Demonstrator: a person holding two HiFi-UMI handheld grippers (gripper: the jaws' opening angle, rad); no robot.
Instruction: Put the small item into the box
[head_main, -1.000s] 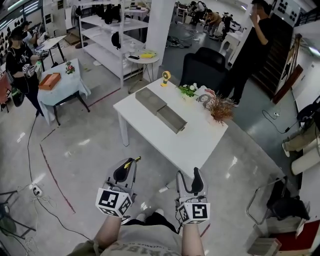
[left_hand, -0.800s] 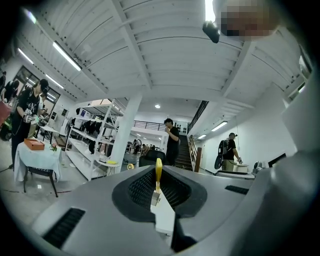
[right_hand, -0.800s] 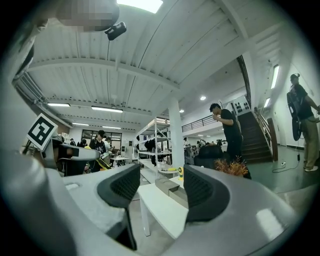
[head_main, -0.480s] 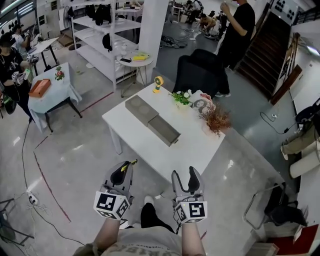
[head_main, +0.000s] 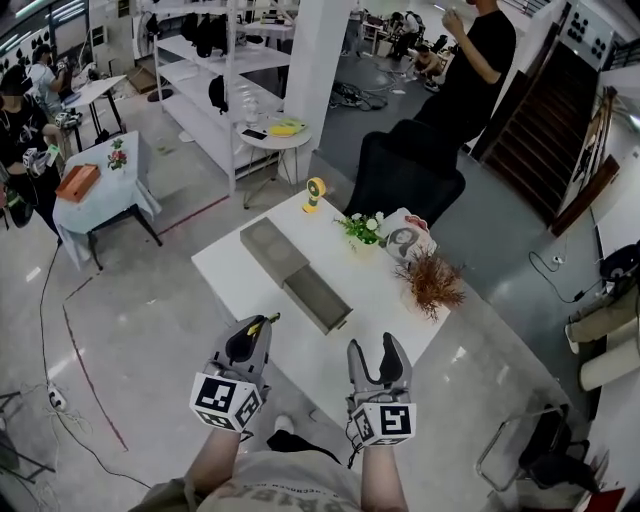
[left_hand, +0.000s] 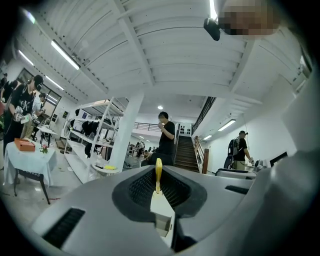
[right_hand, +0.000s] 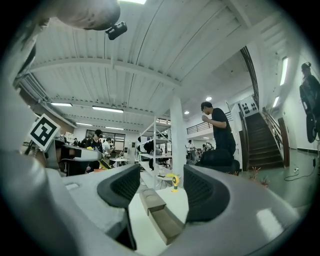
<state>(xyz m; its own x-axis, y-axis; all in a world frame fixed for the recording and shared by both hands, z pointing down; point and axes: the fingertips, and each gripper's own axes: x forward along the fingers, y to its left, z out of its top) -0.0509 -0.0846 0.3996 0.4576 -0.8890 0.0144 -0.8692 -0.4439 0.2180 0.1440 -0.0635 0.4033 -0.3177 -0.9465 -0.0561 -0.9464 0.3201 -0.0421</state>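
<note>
A white worktop (head_main: 225, 268) stands on a glossy grey floor (head_main: 140, 330) crossed by a red line; on it lie a grey box (head_main: 272, 250) with its tray pulled open, a small yellow fan (head_main: 315, 193), a pot of white flowers (head_main: 364, 228) and a dried sprig (head_main: 432, 283); a black chair (head_main: 410, 180) sits behind it, with white shelving (head_main: 215, 100) beyond. The left gripper (head_main: 250, 342) is clenched on a thin yellow item (left_hand: 158, 172), held in the air well apart from the box; the right gripper (head_main: 376, 356) is released, with nothing between its parted jaws.

Thin yellow item (left_hand: 158, 172) gripped in left tongs (head_main: 252, 335), grey box (head_main: 295, 275) lying open
</note>
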